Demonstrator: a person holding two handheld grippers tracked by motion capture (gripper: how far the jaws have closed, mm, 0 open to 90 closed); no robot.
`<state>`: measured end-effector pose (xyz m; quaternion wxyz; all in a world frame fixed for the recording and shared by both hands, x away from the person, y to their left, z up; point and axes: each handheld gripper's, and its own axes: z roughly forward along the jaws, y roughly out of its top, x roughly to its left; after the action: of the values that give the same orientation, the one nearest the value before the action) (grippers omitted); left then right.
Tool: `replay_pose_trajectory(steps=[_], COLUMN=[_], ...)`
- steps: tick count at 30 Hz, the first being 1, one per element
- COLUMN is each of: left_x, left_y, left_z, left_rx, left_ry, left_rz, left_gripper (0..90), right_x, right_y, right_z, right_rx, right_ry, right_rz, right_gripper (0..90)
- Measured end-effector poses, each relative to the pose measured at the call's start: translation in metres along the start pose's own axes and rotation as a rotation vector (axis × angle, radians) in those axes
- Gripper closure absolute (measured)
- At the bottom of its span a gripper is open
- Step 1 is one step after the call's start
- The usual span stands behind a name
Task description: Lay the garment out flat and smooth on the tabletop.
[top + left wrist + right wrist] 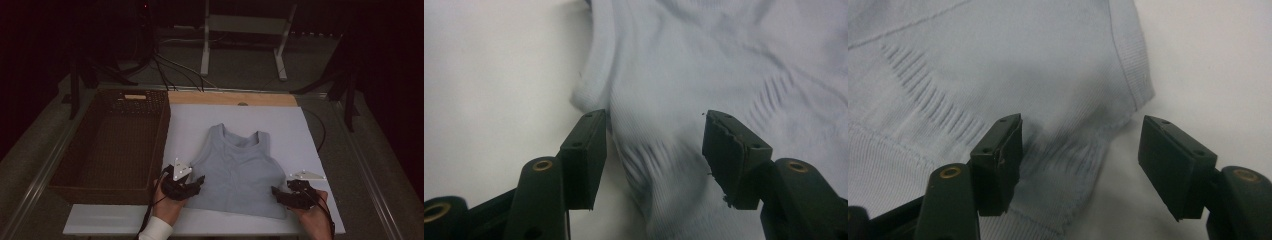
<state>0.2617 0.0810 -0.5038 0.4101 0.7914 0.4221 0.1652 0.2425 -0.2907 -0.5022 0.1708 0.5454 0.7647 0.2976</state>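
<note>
Left gripper (199, 180) sits at the near-left corner of the tank top (237, 170), jaws apart. In the left gripper view the top's (704, 75) side edge runs up between the jaws: one jaw over bare board (489, 85), the other over fabric, and a raised fold lies in the gap. Can't tell if the pads touch cloth.

Right gripper (276, 192) is at the near-right corner, jaws also apart. In the right gripper view the top's (998, 60) hem corner lies in the gap, one jaw on the fabric, the other over the board (1208, 65).

Top lies flat, neck away from both grippers. Basket (150, 145) is just outside the left gripper.
</note>
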Motion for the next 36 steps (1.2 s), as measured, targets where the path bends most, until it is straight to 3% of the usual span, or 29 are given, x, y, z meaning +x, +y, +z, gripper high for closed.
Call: replay_pose_trajectory(steps=[7,12,16,22,25,28,32,36], left_x=[0.001,0.0,0.001,0.001,0.001,-0.001,-0.002,-0.005], left_y=[-0.009,-0.013,-0.017,-0.02,-0.02,-0.016,-0.01,-0.011], left_z=[0.001,0.0,-0.002,-0.008,-0.005,-0.005,-0.005,-0.003], left_rx=[0.038,0.068,0.082,0.1,0.106,0.089,0.046,0.057], left_ry=[-0.034,-0.04,-0.044,-0.066,-0.092,-0.063,-0.04,-0.029], left_rz=[-0.008,0.005,-0.004,-0.005,-0.003,0.016,0.006,0.009], left_gripper=[47.8,49.7,48.7,48.6,59.9,80.3,84.9,85.4], right_x=[0.0,0.001,0.003,0.003,0.004,0.004,0.002,0.001], right_y=[-0.003,-0.005,-0.006,-0.009,-0.009,-0.008,-0.006,-0.006], right_z=[0.001,0.002,0.001,-0.003,-0.005,-0.007,-0.012,-0.012], right_rx=[0.018,0.043,0.06,0.077,0.08,0.062,0.02,0.015], right_ry=[0.017,0.029,0.021,0.014,0.02,0.009,-0.01,-0.021], right_rz=[0.011,0.005,0.0,-0.009,-0.007,-0.002,0.017,0.017], right_gripper=[39.1,47.8,56.9,78.4,85.1,86.5,87.0,87.0])
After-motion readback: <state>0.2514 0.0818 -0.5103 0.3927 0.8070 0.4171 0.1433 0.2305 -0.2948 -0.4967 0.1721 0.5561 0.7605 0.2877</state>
